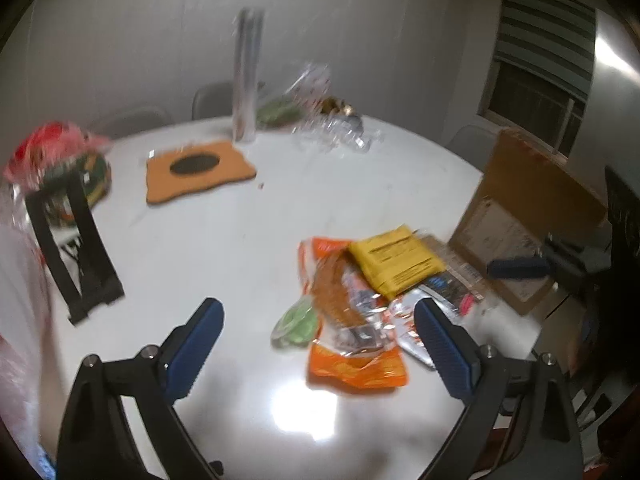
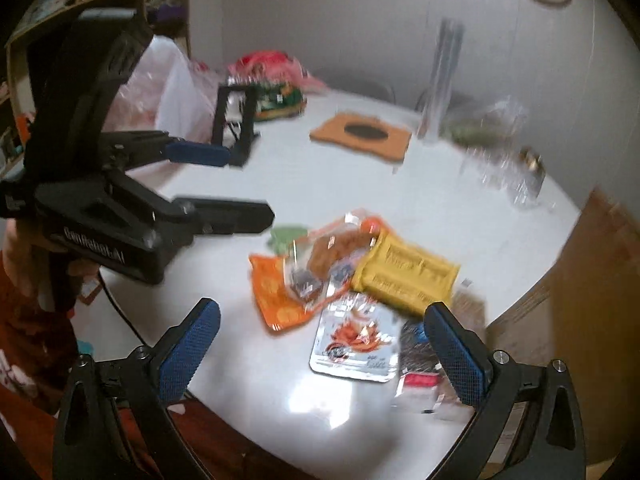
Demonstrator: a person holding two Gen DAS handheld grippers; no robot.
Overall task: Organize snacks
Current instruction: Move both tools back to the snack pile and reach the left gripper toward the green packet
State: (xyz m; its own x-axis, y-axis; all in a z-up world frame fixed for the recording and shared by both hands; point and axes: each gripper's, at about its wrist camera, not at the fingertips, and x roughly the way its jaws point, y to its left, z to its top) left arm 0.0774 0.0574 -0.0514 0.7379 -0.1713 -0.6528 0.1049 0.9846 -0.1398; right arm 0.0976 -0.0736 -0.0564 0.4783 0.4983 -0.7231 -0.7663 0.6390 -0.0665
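One legible label: left gripper reads "GenRobot.AI".

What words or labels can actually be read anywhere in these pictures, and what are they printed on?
"GenRobot.AI": white lettering on the black body of the left gripper, seen from the right wrist view; slightly blurred, so the reading is likely rather than sure.
Yellow packet: dark print lines, too blurred to read.
Orange snack bag: no legible text.
White pouch: blurred print, unreadable.
Cardboard box: shipping label, too small and blurred.
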